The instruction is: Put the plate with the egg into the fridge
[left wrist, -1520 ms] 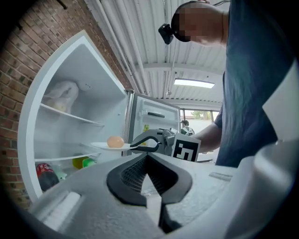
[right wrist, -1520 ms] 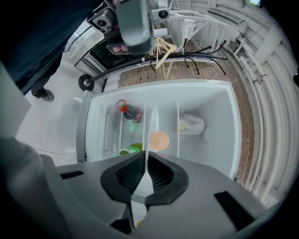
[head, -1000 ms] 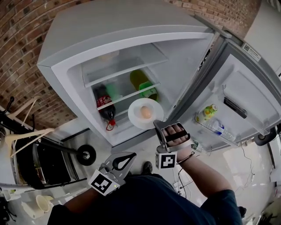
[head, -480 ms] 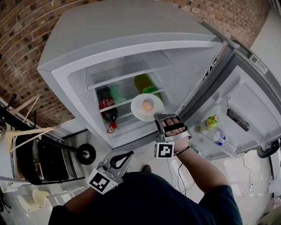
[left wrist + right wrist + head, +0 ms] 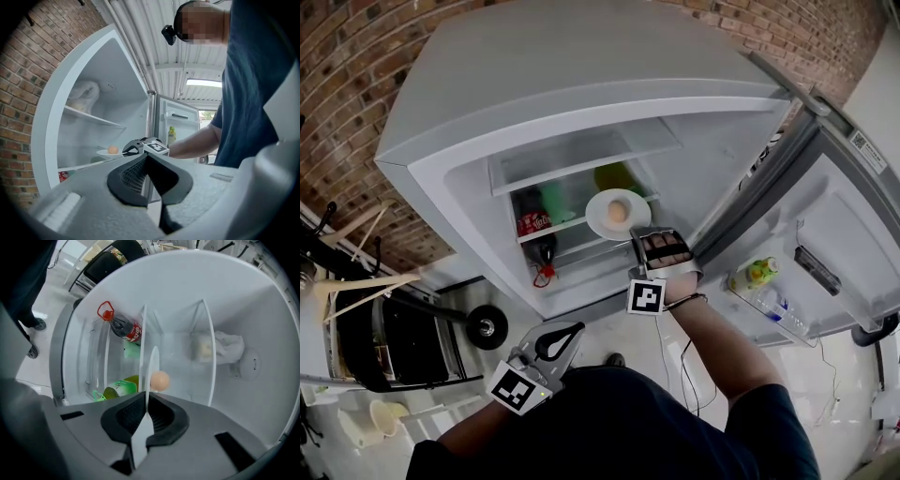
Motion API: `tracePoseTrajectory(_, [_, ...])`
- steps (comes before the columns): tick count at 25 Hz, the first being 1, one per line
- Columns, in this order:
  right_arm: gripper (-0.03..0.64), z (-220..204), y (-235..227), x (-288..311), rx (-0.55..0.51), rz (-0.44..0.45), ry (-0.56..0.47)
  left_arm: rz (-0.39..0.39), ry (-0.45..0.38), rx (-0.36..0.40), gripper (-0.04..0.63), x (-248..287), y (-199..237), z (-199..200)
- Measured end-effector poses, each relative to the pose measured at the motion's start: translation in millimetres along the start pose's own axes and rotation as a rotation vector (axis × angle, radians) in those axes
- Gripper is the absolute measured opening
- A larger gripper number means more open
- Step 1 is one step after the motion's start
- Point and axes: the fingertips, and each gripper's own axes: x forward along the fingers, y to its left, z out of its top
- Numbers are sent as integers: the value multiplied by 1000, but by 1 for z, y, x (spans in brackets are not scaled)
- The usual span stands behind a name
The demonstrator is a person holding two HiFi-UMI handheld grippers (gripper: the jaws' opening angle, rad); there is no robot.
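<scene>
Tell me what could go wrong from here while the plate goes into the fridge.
1. The egg lies loose on the plate, which the right gripper pinches only by its rim: a slight tilt may roll the egg off.
2. The green bottle lies in the fridge close beyond the plate, so the plate may knock it or find little room there.

You're holding white plate (image 5: 152, 363), tan egg (image 5: 160, 380) on it; left of grey right gripper (image 5: 146, 401) jaws, dark red-capped bottle (image 5: 125, 328) and green bottle (image 5: 119, 388) are showing.
</scene>
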Motion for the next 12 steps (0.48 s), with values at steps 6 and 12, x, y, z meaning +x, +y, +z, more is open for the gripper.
tracePoseTrajectory(6, [21, -11, 9, 30, 1, 29, 29, 16, -4, -4, -2, 1, 7, -1])
tracePoseTrajectory(12, [22, -26, 18, 57, -11, 61, 84, 29, 1, -16, -2, 0, 12, -4])
